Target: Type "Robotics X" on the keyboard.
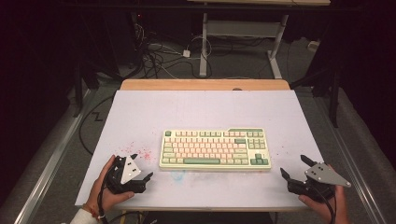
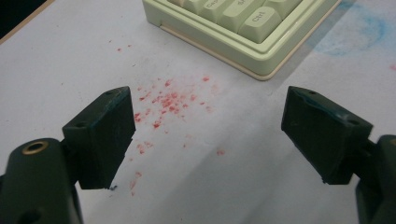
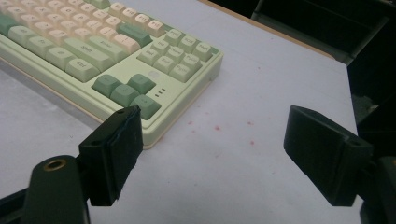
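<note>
Keyboard (image 1: 215,149) lies between left gripper (image 1: 142,167) and right gripper (image 1: 294,165), both jaws spread.

A lab or test room: dark curtained walls surround a white-covered table (image 1: 140,112), loose cables (image 1: 159,58) tangle on the grey floor at 11 o'clock, and a height-adjustable desk frame (image 1: 243,32) stands at 12 o'clock.

Keyboard (image 2: 243,28) was cut off by the top edge in the left gripper view, one corner visible. Right gripper view cropped the keyboard's left part; key legends were blurred. High view: legends too small to read, both forearms cut at the bottom edge.
</note>
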The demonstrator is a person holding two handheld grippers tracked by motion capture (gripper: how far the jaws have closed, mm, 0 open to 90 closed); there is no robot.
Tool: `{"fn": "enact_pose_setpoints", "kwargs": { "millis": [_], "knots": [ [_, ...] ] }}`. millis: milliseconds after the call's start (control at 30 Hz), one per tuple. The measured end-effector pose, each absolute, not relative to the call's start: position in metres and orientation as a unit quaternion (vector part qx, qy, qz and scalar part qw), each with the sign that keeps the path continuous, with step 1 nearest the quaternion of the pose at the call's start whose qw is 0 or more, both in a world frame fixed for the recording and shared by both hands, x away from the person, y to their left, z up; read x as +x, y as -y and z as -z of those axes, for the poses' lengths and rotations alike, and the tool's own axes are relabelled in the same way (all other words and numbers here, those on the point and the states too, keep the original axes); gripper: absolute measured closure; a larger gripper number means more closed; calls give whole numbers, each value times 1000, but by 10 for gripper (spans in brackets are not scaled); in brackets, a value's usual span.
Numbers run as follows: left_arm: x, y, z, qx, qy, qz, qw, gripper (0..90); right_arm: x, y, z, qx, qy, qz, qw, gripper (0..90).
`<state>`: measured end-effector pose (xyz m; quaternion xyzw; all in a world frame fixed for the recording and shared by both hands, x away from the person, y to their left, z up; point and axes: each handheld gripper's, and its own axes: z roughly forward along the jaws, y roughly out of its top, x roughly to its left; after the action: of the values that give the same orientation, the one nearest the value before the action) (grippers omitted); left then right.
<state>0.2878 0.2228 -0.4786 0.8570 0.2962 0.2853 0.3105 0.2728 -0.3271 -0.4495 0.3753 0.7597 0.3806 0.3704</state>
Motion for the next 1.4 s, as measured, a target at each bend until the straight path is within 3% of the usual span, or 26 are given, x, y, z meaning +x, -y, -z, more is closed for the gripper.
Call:
{"fn": "enact_pose_setpoints", "kwargs": {
  "millis": [1400],
  "knots": [
    [291, -219, 480, 864, -286, -273, 311, 164, 273, 319, 449, 360, -769, -380, 368, 196]
  ]
}}
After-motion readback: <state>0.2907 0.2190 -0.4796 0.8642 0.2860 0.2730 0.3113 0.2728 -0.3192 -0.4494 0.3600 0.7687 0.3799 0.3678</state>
